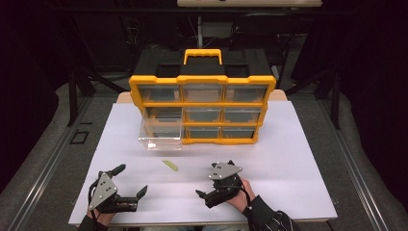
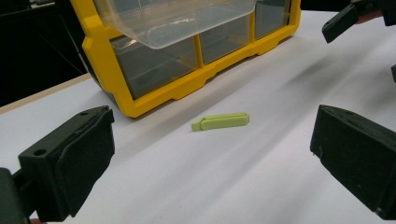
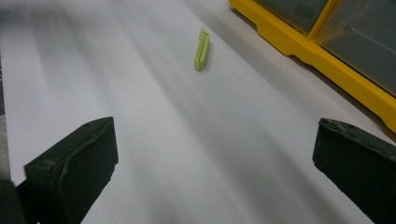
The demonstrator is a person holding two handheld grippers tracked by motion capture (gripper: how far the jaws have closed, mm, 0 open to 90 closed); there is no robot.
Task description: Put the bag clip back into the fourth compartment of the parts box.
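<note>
High view: yellow organizer (image 1: 202, 103) with clear drawers stands at far side of white table (image 1: 288, 163); bottom-left drawer (image 1: 161, 134) pulled out. Small green clip (image 1: 170, 165) lies flat on table in front of drawer, between both tools. Left gripper (image 1: 131, 181) near left edge, jaws spread wide, empty. Right gripper (image 1: 214, 181) right of clip, jaws apart, empty.

Left gripper view: jaws wide apart, nothing between; green clip (image 2: 220, 121) ahead, near organizer (image 2: 154, 88) base.

Right gripper view: jaws wide, empty; clip (image 3: 201, 50) far ahead, apart from organizer (image 3: 322, 56).
</note>
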